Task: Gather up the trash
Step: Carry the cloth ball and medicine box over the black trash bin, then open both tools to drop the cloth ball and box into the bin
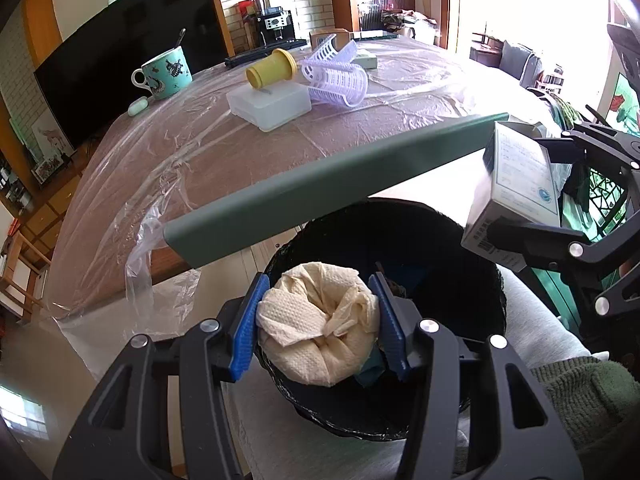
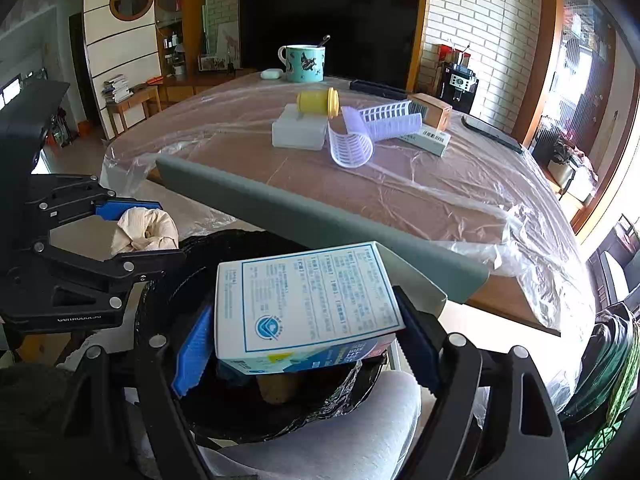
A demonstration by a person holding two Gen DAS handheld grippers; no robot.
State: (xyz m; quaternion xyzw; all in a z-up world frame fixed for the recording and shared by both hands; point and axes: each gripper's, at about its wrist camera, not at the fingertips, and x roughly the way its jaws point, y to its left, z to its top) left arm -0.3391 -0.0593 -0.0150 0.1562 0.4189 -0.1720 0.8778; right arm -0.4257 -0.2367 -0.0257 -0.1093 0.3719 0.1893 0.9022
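My left gripper (image 1: 318,320) is shut on a crumpled cream paper towel (image 1: 316,328) and holds it over the open black-lined trash bin (image 1: 460,240). It also shows in the right wrist view (image 2: 132,228), with the towel (image 2: 144,230) between its pads. My right gripper (image 2: 308,344) is shut on a white and blue printed carton (image 2: 308,304), held over the same bin (image 2: 240,416). The carton shows in the left wrist view (image 1: 516,196) at the right, in the right gripper (image 1: 532,188). Some trash lies inside the bin.
A grey-green chair back (image 1: 320,184) stands between the bin and the plastic-covered table (image 1: 160,168). On the table are a yellow cup (image 1: 272,68), a white box (image 1: 268,104), lilac baskets (image 1: 336,72), a teal mug (image 1: 164,72) and a small carton (image 2: 432,138).
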